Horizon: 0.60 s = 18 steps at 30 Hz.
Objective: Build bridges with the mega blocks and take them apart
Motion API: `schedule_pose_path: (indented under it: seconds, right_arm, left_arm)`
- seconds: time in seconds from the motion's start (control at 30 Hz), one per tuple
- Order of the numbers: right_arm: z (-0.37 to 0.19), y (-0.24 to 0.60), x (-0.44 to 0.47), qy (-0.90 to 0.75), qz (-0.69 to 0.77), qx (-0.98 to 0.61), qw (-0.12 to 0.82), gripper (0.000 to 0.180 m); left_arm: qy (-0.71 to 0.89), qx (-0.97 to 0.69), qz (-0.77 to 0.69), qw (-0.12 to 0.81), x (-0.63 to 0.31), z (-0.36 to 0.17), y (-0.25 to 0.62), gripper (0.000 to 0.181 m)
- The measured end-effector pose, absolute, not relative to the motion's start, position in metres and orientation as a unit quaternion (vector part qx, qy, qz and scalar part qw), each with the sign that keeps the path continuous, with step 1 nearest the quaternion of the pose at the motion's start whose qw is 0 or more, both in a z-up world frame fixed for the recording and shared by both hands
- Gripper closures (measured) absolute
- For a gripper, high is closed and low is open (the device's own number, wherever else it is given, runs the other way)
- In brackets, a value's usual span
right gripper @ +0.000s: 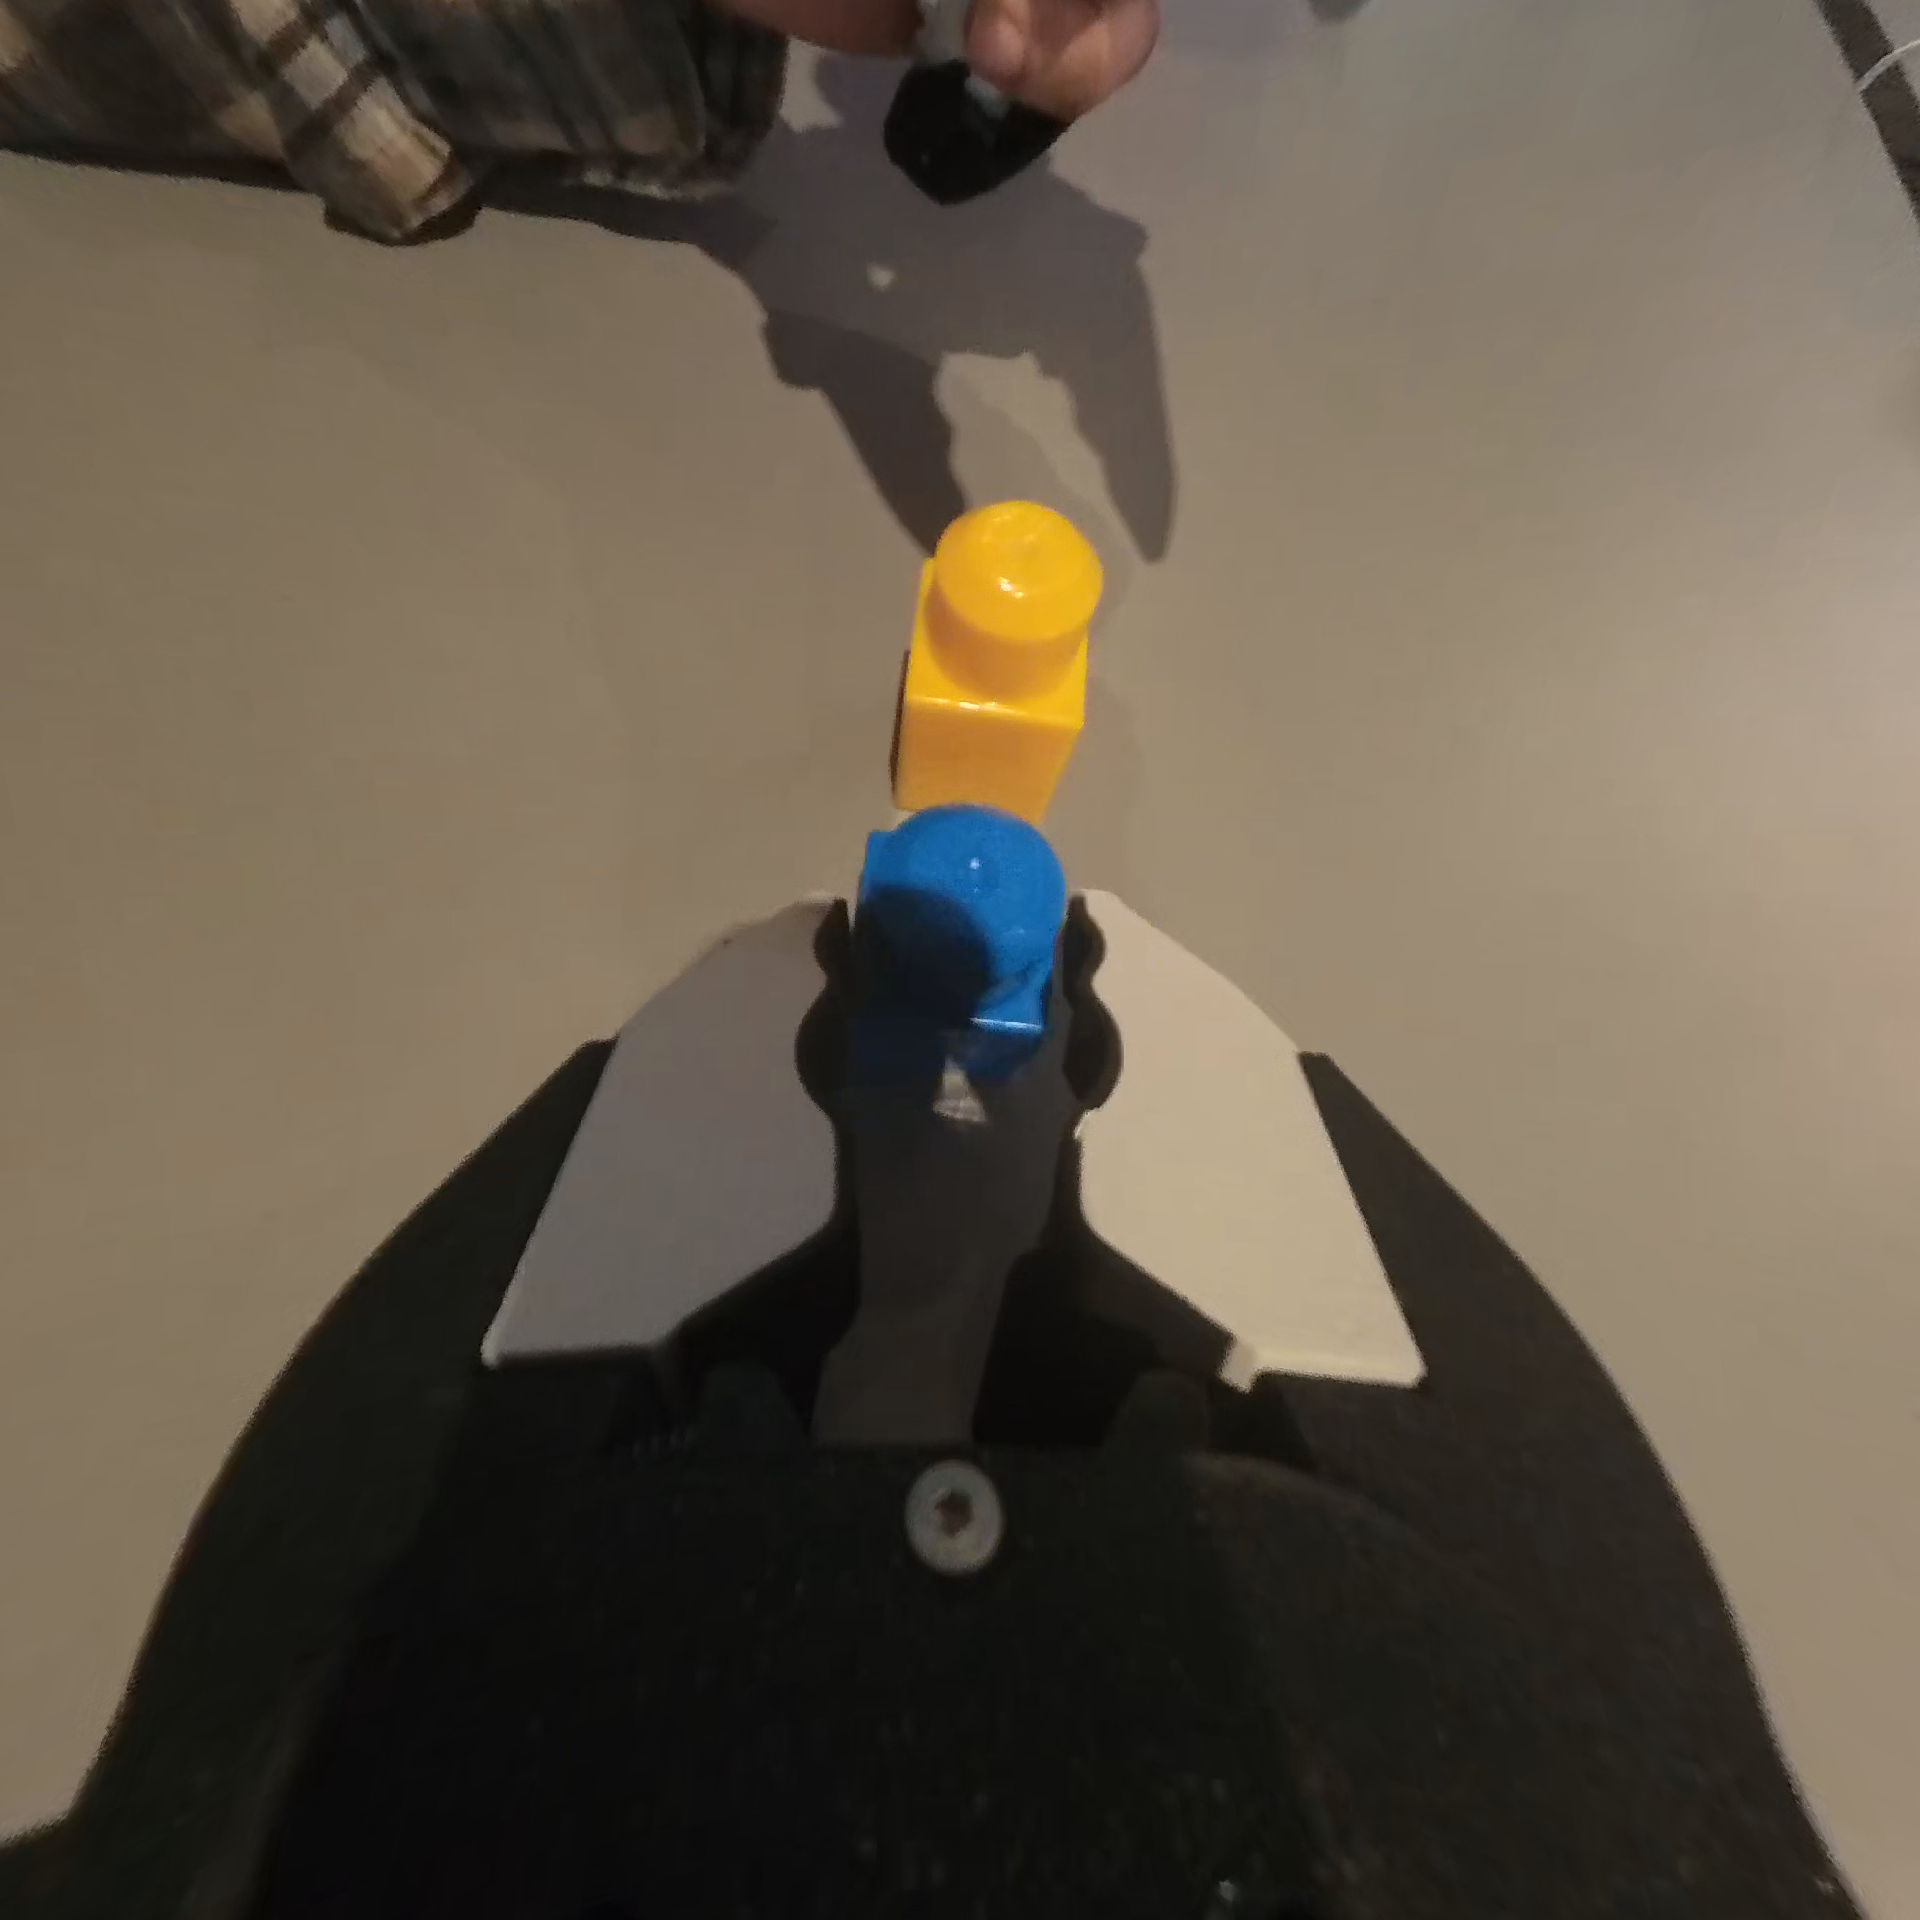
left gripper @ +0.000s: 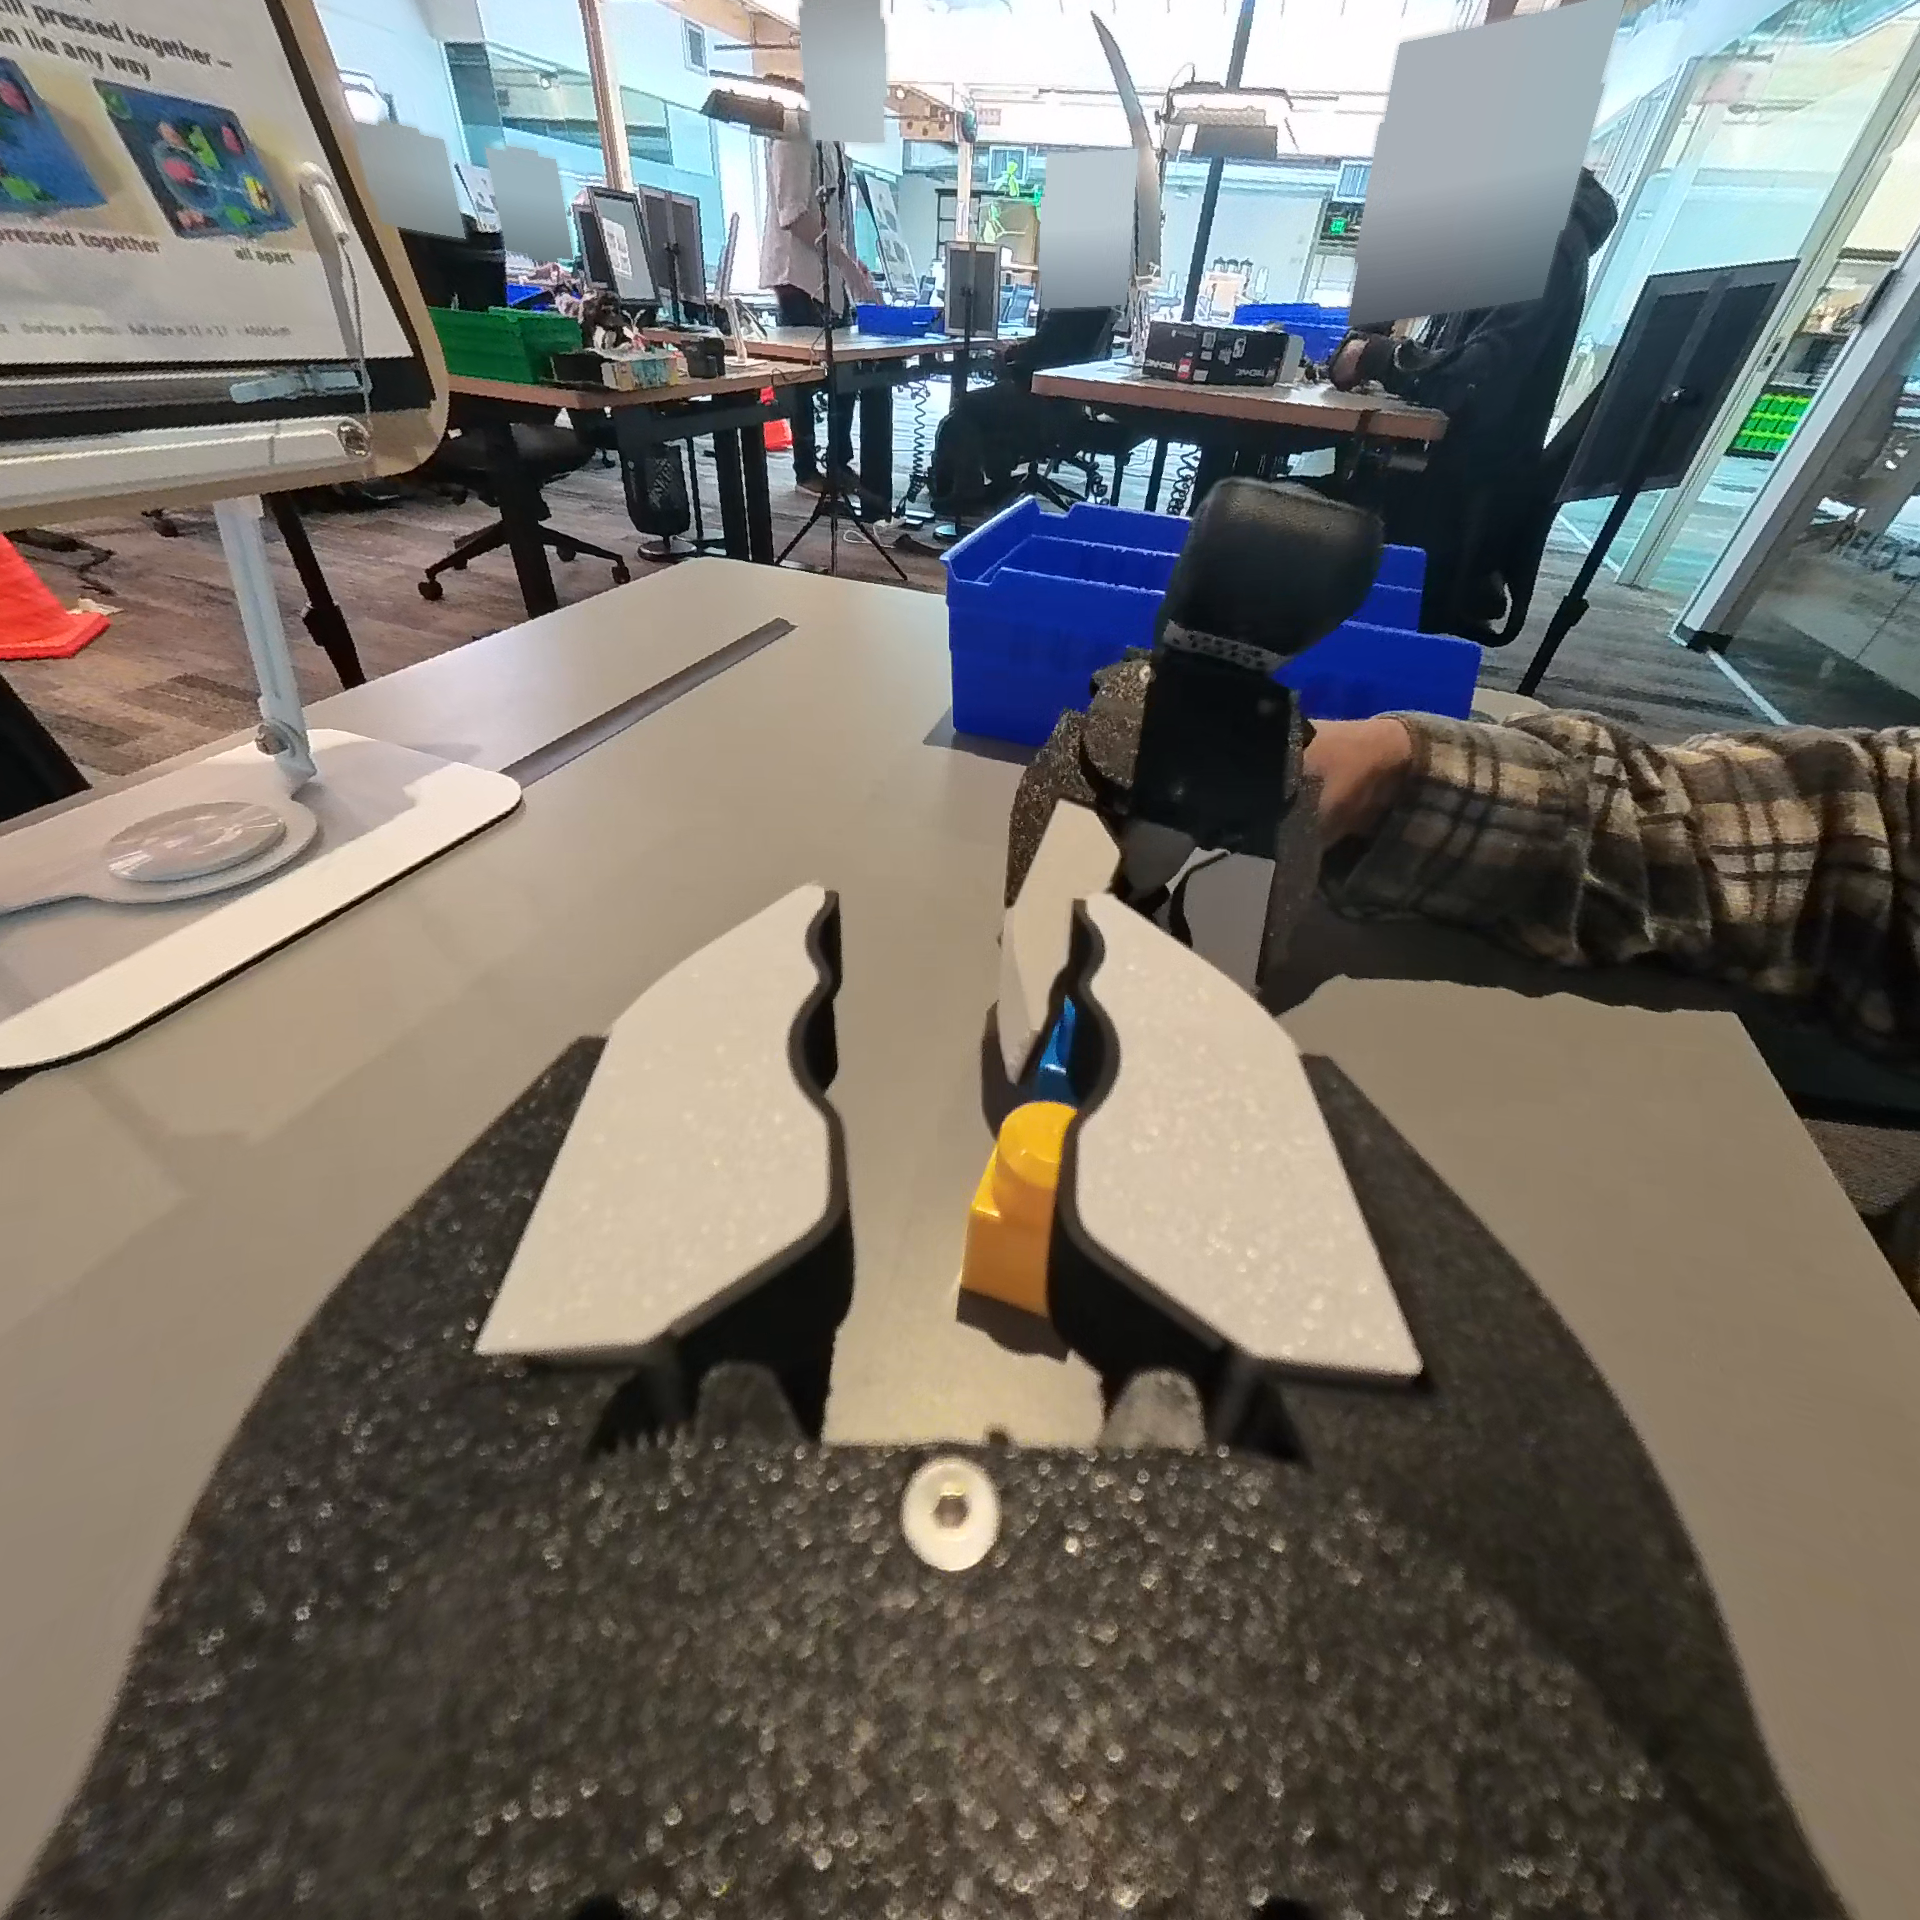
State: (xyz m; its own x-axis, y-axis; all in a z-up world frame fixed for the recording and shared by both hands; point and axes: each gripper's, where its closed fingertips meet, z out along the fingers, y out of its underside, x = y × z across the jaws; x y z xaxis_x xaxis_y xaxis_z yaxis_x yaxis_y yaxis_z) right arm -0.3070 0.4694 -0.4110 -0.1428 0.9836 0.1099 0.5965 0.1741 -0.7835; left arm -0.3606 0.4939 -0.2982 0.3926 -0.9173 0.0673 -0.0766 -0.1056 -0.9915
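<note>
A yellow single-stud block (left gripper: 1013,1216) stands upright on the grey table (left gripper: 727,790). It sits between the fingers of my open left gripper (left gripper: 956,914), close beside the right finger. My right gripper (right gripper: 956,920) is shut on a blue single-stud block (right gripper: 951,935) and holds it just behind the yellow block (right gripper: 992,675). Whether the blocks touch cannot be told. In the left wrist view a sliver of the blue block (left gripper: 1055,1049) shows behind the yellow one. One white finger (left gripper: 1029,977) of the right gripper comes down on it from above.
A blue bin (left gripper: 1039,644) stands at the table's far side. A document stand (left gripper: 208,416) with a white base (left gripper: 260,821) is at the left. A plaid sleeve (left gripper: 1610,831) reaches in from the right. Desks, chairs and people are behind. My hands' fingertips stand some 12 cm from each other.
</note>
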Motion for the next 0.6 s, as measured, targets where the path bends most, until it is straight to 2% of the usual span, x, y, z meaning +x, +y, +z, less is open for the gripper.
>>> schedule_pose_path:
  seconds: [0.3, 0.5, 0.6]
  right_arm:
    - [-0.39, 0.474, -0.305, -0.643, 0.33, -0.584, 0.369, 0.116]
    - [-0.372, 0.478, -0.29, -0.58, 0.325, -0.626, 0.407, 0.115]
    - [-0.368, 0.474, -0.287, -0.538, 0.356, -0.652, 0.398, 0.121]
  left_arm:
    - [0.39, -0.634, -0.389, 0.542, -0.362, -0.298, 0.494, 0.139]
    - [0.385, -0.634, -0.391, 0.545, -0.364, -0.296, 0.495, 0.139]
    - [0.385, -0.636, -0.391, 0.543, -0.364, -0.298, 0.496, 0.139]
